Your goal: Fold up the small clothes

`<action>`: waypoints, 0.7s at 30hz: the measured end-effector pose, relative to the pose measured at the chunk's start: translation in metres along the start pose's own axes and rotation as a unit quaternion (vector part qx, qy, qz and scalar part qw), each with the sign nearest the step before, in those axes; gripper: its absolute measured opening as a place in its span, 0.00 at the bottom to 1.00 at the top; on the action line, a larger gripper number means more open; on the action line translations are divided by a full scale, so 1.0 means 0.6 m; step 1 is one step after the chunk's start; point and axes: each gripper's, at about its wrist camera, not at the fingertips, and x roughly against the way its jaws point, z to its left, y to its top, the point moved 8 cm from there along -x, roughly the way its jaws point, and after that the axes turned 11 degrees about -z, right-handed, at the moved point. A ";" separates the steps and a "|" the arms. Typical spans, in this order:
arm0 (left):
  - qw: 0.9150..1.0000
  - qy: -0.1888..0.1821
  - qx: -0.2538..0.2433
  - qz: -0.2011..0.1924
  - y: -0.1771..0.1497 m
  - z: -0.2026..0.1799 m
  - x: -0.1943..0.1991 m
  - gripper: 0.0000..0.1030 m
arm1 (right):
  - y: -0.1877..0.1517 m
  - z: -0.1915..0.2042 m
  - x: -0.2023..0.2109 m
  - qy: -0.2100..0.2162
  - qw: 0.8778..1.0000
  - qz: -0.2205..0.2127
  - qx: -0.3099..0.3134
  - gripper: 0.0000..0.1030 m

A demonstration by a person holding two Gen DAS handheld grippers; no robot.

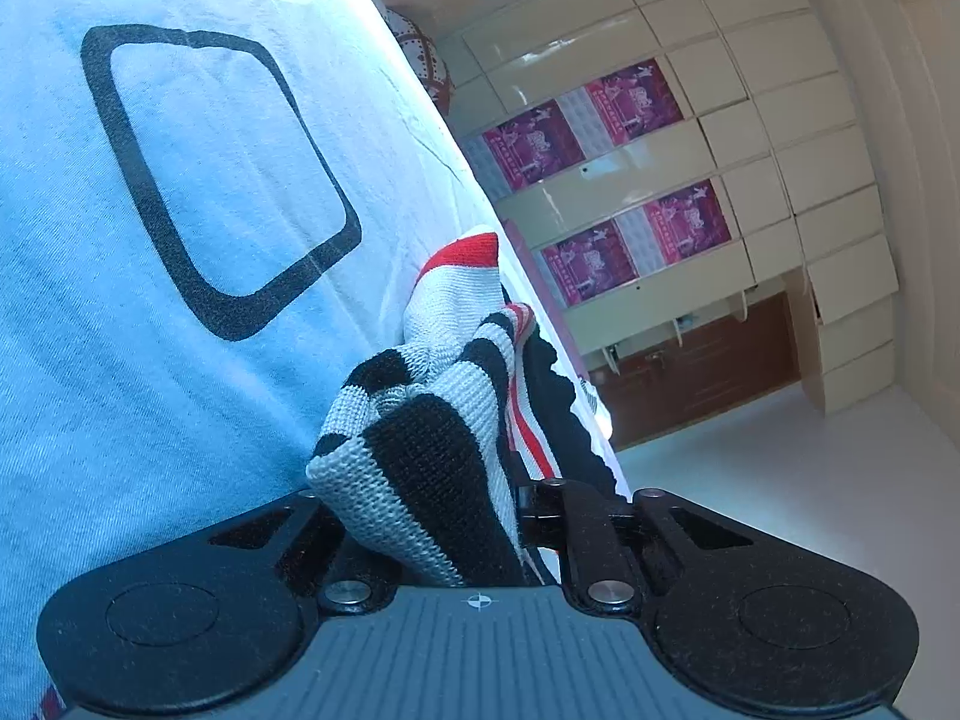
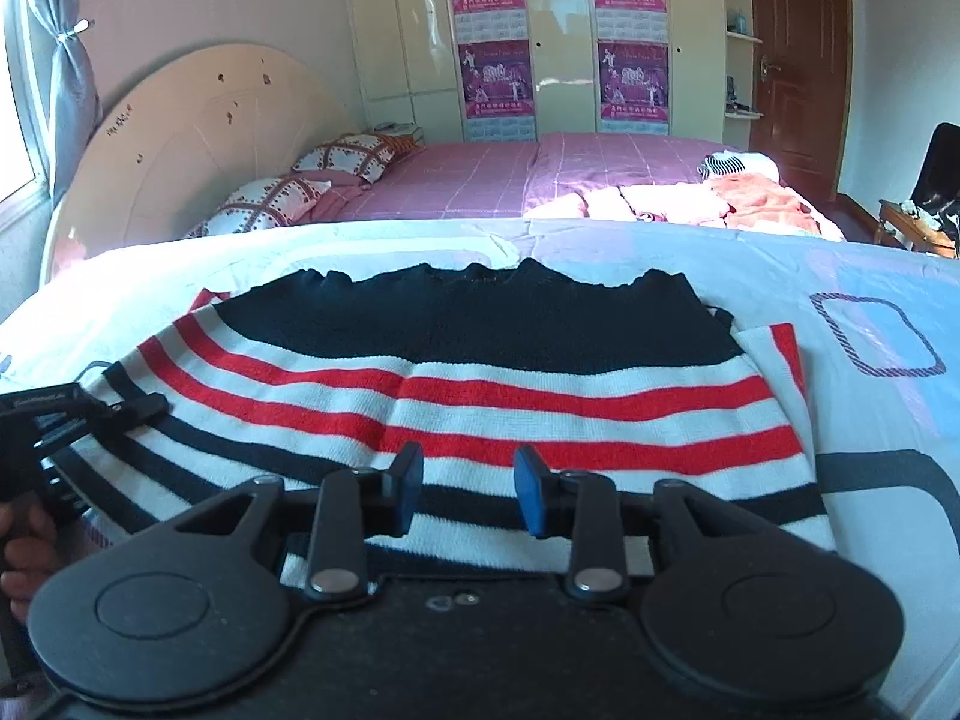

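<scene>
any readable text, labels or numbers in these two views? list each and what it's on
Nothing reads with confidence.
Purple posters on the wardrobe doors: printed lines and calendar grids, too small and blurred to read.
Left gripper body: a faint embossed mark, illegible.
Striped sweater and bed sheet: patterns only, no text.

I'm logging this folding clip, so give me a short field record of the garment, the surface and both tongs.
garment: striped knit sweater in black, white and red, spread flat
surface: pale blue bedsheet with dark rounded-square prints
left tongs: shut on a bunched edge of the sweater
right tongs: open, blue pads over the near stripes, gripping nothing
background: pink bed
</scene>
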 end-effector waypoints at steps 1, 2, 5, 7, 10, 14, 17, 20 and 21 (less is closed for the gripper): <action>1.000 -0.002 -0.001 0.001 0.002 0.007 0.004 0.14 | 0.001 0.004 -0.007 -0.002 1.000 0.002 -0.001 0.32; 1.000 -0.004 -0.001 0.001 0.001 0.006 0.004 0.14 | 0.003 0.009 -0.015 -0.005 1.000 0.003 -0.002 0.32; 1.000 -0.012 -0.005 0.002 0.008 0.009 0.007 0.14 | 0.003 0.027 -0.034 -0.009 1.000 0.005 0.006 0.31; 1.000 -0.017 -0.007 0.004 0.014 0.015 0.018 0.14 | 0.000 0.040 -0.049 -0.012 1.000 0.005 0.018 0.30; 1.000 -0.021 -0.010 0.006 0.016 0.015 0.015 0.14 | -0.014 0.050 -0.072 -0.026 0.999 0.024 0.040 0.28; 1.000 -0.023 -0.013 0.006 0.017 0.015 0.012 0.14 | -0.027 0.061 -0.078 -0.046 0.995 0.027 0.084 0.28; 1.000 -0.025 -0.014 0.005 0.017 0.021 0.015 0.14 | -0.014 0.062 -0.065 -0.063 0.993 0.007 0.095 0.25; 1.000 -0.026 -0.016 0.005 0.015 0.028 0.022 0.14 | -0.029 0.053 -0.076 -0.070 0.992 0.032 0.097 0.27; 1.000 -0.026 -0.016 0.005 0.015 0.028 0.020 0.14 | -0.030 0.054 -0.075 -0.068 0.992 0.028 0.103 0.27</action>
